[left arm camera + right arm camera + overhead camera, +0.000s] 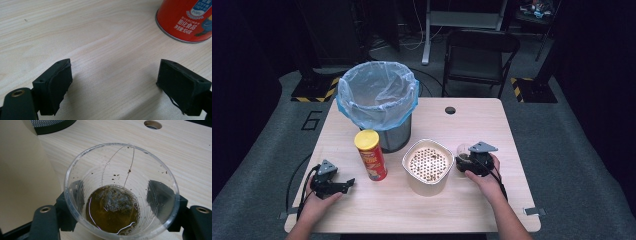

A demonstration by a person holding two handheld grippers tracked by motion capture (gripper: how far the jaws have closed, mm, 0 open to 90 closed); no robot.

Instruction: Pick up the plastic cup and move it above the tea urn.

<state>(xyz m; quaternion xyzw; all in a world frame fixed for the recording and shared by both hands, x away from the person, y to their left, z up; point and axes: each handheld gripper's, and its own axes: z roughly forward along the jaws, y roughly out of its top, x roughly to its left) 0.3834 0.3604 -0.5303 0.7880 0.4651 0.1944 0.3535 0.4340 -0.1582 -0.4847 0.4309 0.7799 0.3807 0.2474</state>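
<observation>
Clear plastic cup (121,192) sits between the two black jaws of the right hand-held gripper (121,202), which stand on either side of its lower wall; the pads look close against the plastic, though whether they press on it cannot be told for sure. Inside the cup lies a soaked tea bag (116,200) in a shallow pool of brown liquid, its string running up the inner wall to the rim. From the high view the cup (462,150) stands upright on the surface (472,120), just beside a beige strainer bowl (428,165).

At the left, the left hand-held gripper (115,82) rests low over bare wood with its jaws spread wide and nothing between them. A red snack can (186,20) stands near it, beside a lined waste bin (378,100).
</observation>
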